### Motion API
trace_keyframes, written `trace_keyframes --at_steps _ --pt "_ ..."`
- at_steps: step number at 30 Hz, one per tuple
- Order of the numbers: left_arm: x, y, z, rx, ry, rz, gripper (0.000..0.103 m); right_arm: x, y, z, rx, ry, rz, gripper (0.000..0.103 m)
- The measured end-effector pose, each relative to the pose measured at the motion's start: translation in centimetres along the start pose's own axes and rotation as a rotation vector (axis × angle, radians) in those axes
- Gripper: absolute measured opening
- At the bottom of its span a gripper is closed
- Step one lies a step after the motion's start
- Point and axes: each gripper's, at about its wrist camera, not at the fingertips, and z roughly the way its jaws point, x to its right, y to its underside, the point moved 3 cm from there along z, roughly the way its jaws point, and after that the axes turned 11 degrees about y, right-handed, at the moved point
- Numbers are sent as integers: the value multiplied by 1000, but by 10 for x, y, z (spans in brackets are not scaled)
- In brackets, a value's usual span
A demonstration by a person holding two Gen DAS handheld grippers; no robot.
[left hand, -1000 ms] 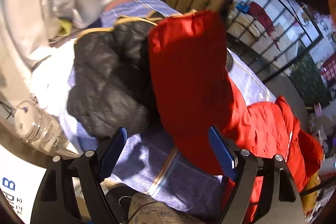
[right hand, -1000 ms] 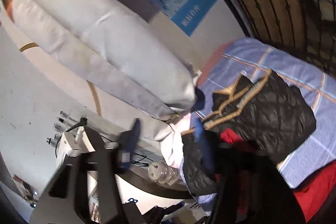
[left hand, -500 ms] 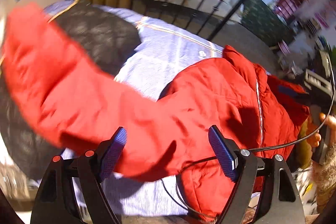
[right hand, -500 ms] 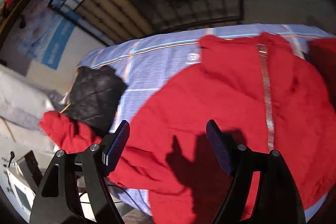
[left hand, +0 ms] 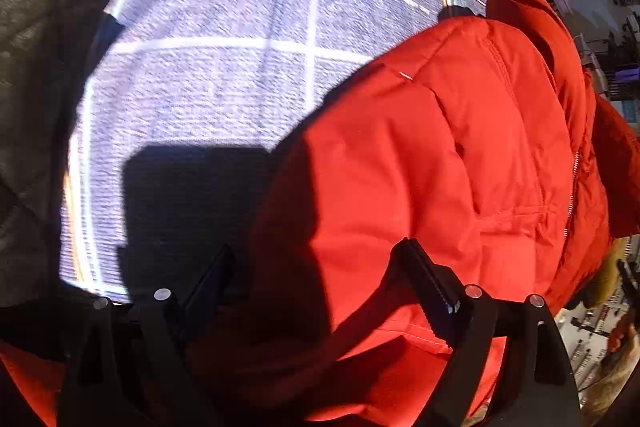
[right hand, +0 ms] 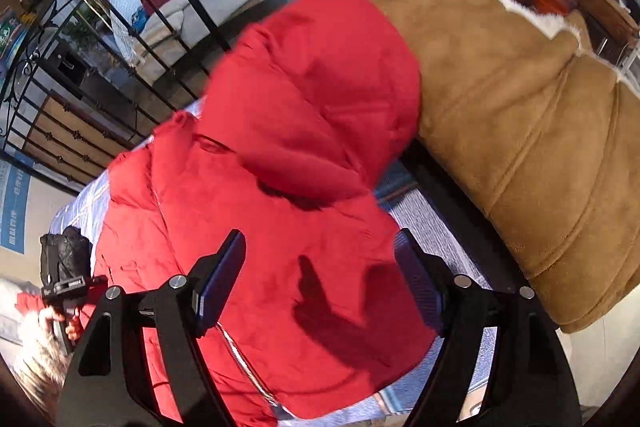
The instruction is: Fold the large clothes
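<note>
The red coat (right hand: 280, 187) fills the middle of the right view, spread unfolded on the bed (left hand: 224, 67), hood up top; folding looks barely begun. Tan coat (right hand: 520, 131) waits upper right. Both the left claw (left hand: 320, 279), narrowing, and right claw (right hand: 320, 279) gape, holding nothing.

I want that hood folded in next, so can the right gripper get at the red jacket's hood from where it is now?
Probably yes. The right gripper hangs open over the red jacket, and the hood lies just ahead on top, uncovered; the brown suede coat only sits beside it.
</note>
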Motion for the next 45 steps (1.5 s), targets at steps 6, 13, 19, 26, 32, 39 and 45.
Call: trace_keyframes --at_steps 6,13,19,26,32,39,45 --pt "28 18 15 24 -111 129 33 -12 7 73 3 51 -139 74" --pt "38 7 -41 192 -118 128 8 -54 22 66 -98 -201 -37 12" --pt "41 -56 -119 401 -230 123 8 -111 34 14 -154 -492 -33 9" --pt "24 -72 -110 299 -272 39 28 -131 63 57 -236 -227 -181 42" --pt "66 11 -152 409 -156 177 86 -77 67 33 -180 -302 -50 74" --pt "48 139 -127 307 -117 243 91 -85 109 34 -166 -324 -218 74" --pt "-6 182 -66 202 -157 124 91 -110 141 58 -61 -283 -487 74"
